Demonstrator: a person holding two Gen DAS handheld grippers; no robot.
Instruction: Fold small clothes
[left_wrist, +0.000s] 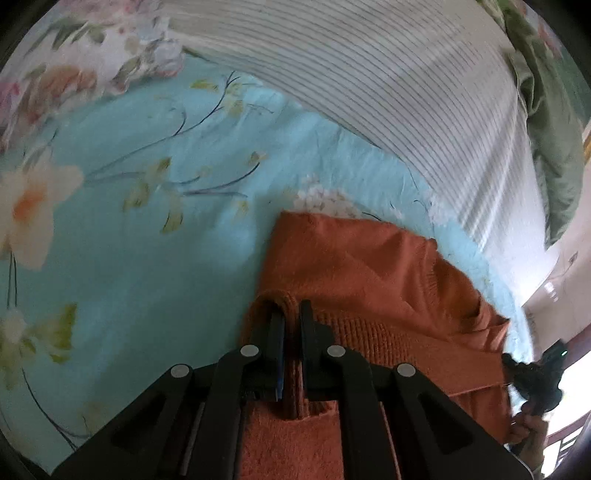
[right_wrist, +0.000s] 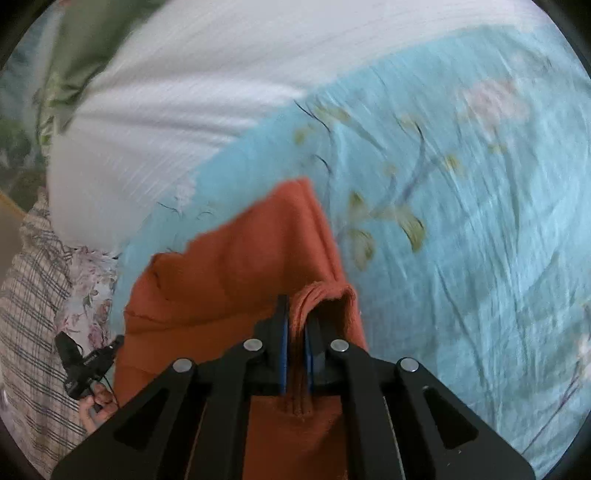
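An orange knit garment (left_wrist: 369, 273) hangs over a light blue floral bedsheet (left_wrist: 155, 258). My left gripper (left_wrist: 291, 314) is shut on a bunched ribbed edge of the garment, which sticks up between the fingers. My right gripper (right_wrist: 297, 310) is shut on another bunched edge of the same orange garment (right_wrist: 236, 266). The cloth stretches between the two grippers and drapes down toward the sheet (right_wrist: 480, 258). The right gripper shows at the right edge of the left wrist view (left_wrist: 535, 373), and the left gripper at the left of the right wrist view (right_wrist: 85, 362).
A white striped cloth (left_wrist: 388, 85) lies at the far side of the bed, also in the right wrist view (right_wrist: 184, 92). A green quilt (left_wrist: 550, 122) lies beyond it. A plaid cloth (right_wrist: 33, 314) and a floral pillow (left_wrist: 74, 74) lie at the edges.
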